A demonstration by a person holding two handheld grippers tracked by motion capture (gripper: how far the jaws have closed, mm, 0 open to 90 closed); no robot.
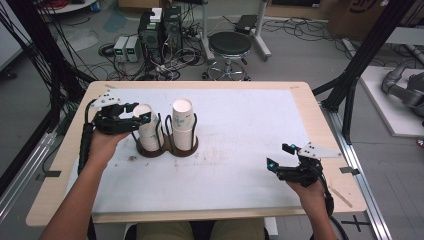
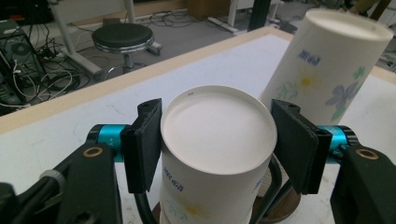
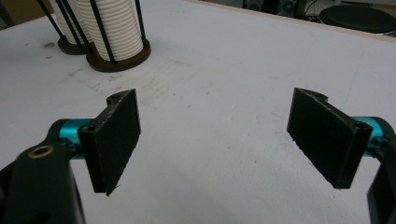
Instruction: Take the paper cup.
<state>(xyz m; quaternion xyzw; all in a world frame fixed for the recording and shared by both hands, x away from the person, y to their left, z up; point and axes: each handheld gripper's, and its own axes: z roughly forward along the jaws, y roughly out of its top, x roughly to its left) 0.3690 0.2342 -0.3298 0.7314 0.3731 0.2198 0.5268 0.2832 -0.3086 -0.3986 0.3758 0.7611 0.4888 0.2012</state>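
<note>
I see a pale wooden table (image 1: 320,120) covered by a white, scuffed sheet (image 1: 240,135), with smudges near its left centre. My left gripper (image 1: 131,114), at left of the high view, has its jaws closed against the top of the left cup stack (image 2: 217,154); in the left gripper view both black pads press the sides of the upside-down paper cup, which sits in a dark wire holder (image 1: 150,149). A second stack of flower-printed cups (image 1: 183,125) stands just beside it to the right, in its own holder. My right gripper (image 1: 282,156) rests at lower right of the high view, well apart from the cups, jaws spread wide with nothing between them but bare sheet. Beyond the table's far edge, at top centre, a black round stool (image 1: 230,45) stands on a grey floor, with computer towers (image 1: 160,27) and tangled cables to its left.
</note>
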